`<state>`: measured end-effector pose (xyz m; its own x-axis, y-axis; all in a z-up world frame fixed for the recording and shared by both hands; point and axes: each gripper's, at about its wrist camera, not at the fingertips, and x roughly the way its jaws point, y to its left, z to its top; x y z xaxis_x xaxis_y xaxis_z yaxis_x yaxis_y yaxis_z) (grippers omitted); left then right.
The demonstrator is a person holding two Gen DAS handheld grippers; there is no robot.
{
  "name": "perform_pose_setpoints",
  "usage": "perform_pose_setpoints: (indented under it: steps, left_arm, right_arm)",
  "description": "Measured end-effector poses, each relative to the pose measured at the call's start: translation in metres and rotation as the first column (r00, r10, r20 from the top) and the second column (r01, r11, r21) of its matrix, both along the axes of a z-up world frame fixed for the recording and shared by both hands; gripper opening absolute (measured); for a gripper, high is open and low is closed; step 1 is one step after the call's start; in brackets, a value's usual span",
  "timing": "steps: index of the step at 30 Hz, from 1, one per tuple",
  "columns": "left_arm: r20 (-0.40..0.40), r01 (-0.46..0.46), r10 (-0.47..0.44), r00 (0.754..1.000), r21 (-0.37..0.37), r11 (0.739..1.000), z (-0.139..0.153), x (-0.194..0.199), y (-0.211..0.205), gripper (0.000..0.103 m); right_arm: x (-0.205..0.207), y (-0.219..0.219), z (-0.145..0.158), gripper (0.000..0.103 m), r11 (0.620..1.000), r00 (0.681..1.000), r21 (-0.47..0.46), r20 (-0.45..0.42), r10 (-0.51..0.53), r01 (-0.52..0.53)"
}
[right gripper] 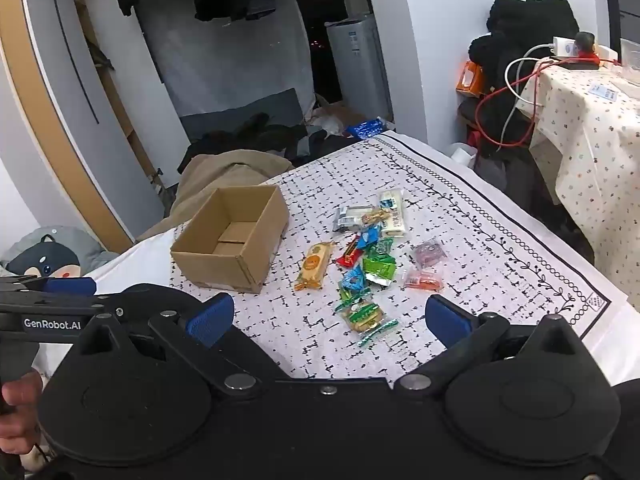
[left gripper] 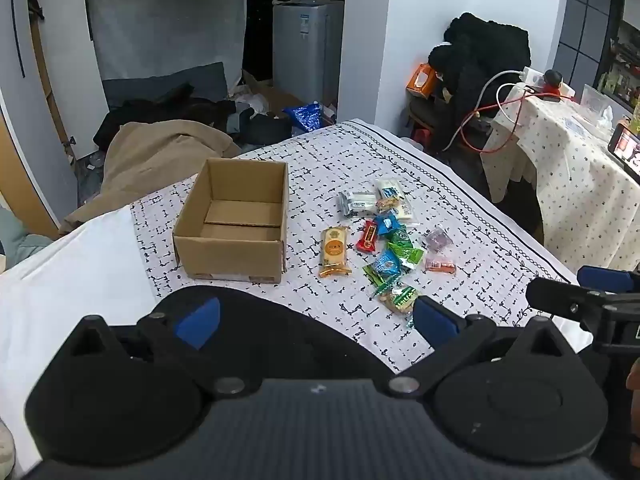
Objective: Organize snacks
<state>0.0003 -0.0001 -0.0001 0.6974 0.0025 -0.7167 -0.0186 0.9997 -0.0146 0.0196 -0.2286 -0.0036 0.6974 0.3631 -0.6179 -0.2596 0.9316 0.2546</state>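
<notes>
An open cardboard box (left gripper: pixel 236 224) (right gripper: pixel 232 236), with nothing inside, stands on a patterned cloth (left gripper: pixel 440 200) (right gripper: pixel 480 216). To its right lie several wrapped snacks: an orange pack (left gripper: pixel 335 252) (right gripper: pixel 315 266), a red one (left gripper: pixel 368 236) (right gripper: pixel 349 255), blue and green ones (left gripper: pixel 387 263) (right gripper: pixel 378 266), white packs (left gripper: pixel 394 200) (right gripper: pixel 392 210) and pink ones (left gripper: pixel 439 252) (right gripper: pixel 429 254). My left gripper (left gripper: pixel 316 318) hovers open over the near edge with nothing between its blue pads. My right gripper (right gripper: pixel 330 320) is open too, with a green-wrapped snack (right gripper: pixel 362 316) lying on the cloth below the gap.
A beige blanket (left gripper: pixel 160 148) and dark clothes lie beyond the cloth's far edge. A side table with a dotted cover (left gripper: pixel 580 168) (right gripper: pixel 592 128), cables and a power strip stands at the right. The right gripper's finger (left gripper: pixel 580 300) shows in the left wrist view.
</notes>
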Motion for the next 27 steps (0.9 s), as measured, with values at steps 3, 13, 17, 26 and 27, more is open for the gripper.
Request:
perform_pose_setpoints:
  steps: [3,13,17,26,27]
  left_arm:
    - [0.002,0.000,0.000,1.000,0.002,1.000,0.000,0.000,0.000,0.102]
    - [-0.005,0.014,-0.015,1.000,-0.012,1.000,-0.005,0.000,-0.010,0.102]
    - [-0.008,0.017,-0.018,1.000,-0.013,1.000,-0.006,-0.001,-0.011,0.102]
    - [-0.011,0.026,-0.026,1.000,-0.017,1.000,-0.007,-0.002,-0.012,0.102]
    - [-0.012,0.026,-0.026,1.000,-0.017,1.000,-0.008,-0.003,-0.013,0.102]
  right_arm:
    - [-0.001,0.000,-0.001,0.103,1.000,1.000,-0.008,-0.007,-0.004,0.004]
    - [-0.001,-0.001,0.000,0.103,1.000,1.000,-0.009,-0.023,-0.010,0.010]
    - [-0.002,-0.001,-0.001,0.103,1.000,1.000,-0.011,-0.022,-0.010,0.010]
    - [-0.001,0.000,0.000,0.103,1.000,1.000,-0.015,-0.025,-0.012,0.012]
    - [-0.001,0.000,0.000,0.103,1.000,1.000,-0.017,-0.024,-0.012,0.012]
